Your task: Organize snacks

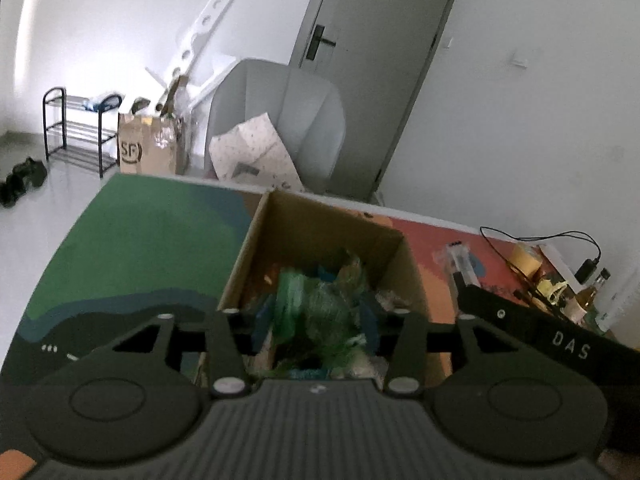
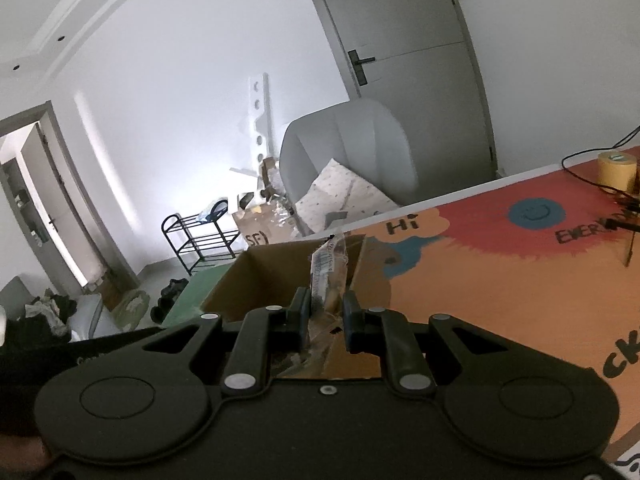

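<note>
An open cardboard box point(image 1: 320, 220) stands on the painted table point(image 1: 140, 240). It holds several snack packets, with a blurred green packet point(image 1: 316, 304) on top. My left gripper point(image 1: 316, 316) hangs over the box's near side, open, and its fingers stand wide of the green packet without touching it. My right gripper point(image 2: 327, 304) is shut on a clear packet with a barcode label point(image 2: 326, 272), held upright at the right edge of the box point(image 2: 260, 276). In the left wrist view that same clear packet point(image 1: 460, 264) shows just right of the box.
A roll of yellow tape point(image 2: 616, 170), a black cable point(image 1: 540, 240) and bottles point(image 1: 588, 300) sit at the table's far right. Behind the table is a grey chair point(image 1: 288, 120) with a patterned cushion. A shoe rack point(image 1: 76, 132) and a carton point(image 1: 148, 148) stand on the floor.
</note>
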